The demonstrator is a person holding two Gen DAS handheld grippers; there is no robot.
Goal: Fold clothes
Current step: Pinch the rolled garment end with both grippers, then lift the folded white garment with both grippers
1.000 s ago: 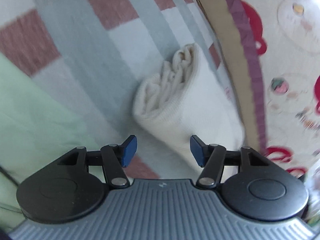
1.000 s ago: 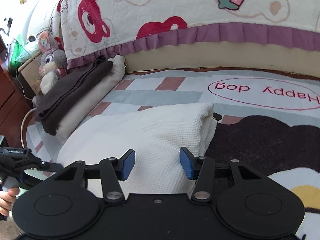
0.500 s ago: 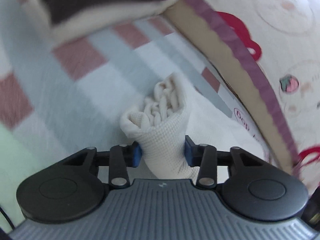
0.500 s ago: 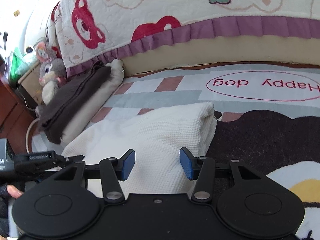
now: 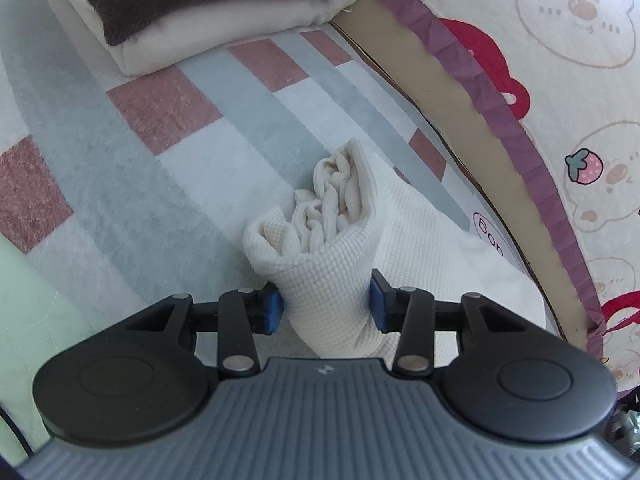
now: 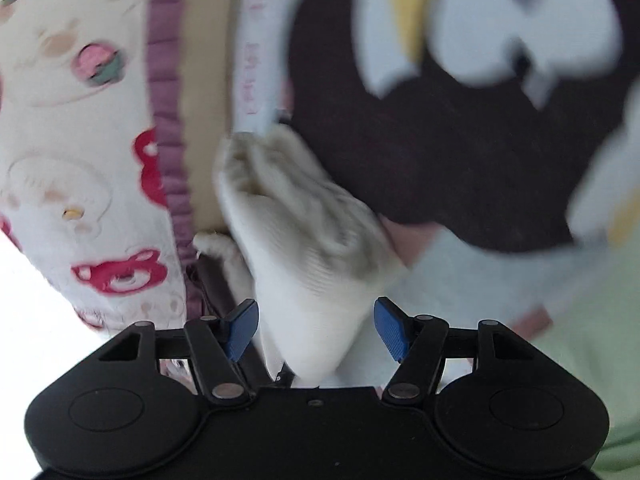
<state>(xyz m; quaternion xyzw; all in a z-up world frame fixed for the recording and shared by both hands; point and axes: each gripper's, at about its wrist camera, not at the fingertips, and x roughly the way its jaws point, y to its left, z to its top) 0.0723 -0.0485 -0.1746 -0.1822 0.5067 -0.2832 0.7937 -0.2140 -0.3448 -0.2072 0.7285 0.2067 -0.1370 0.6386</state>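
Observation:
A folded cream waffle-knit garment (image 5: pixel 324 264) lies on the checked blanket. My left gripper (image 5: pixel 326 307) is shut on one bunched end of it, both blue pads pressed into the cloth. In the blurred right wrist view the other end of the cream garment (image 6: pixel 304 264) reaches between the fingers of my right gripper (image 6: pixel 316 330), which stands open with a gap on each side of the cloth.
A stack of folded clothes, dark brown on cream (image 5: pixel 208 8), sits at the back left. A quilted bear-print cover with a purple frill (image 5: pixel 512 120) runs along the right. A dark brown dog-print patch (image 6: pixel 460 140) and a green cloth (image 6: pixel 592 320) lie beyond my right gripper.
My left gripper closed on the garment's end and lifted it slightly. My right gripper swung round fast to the garment's other end, still open; its view is now blurred.

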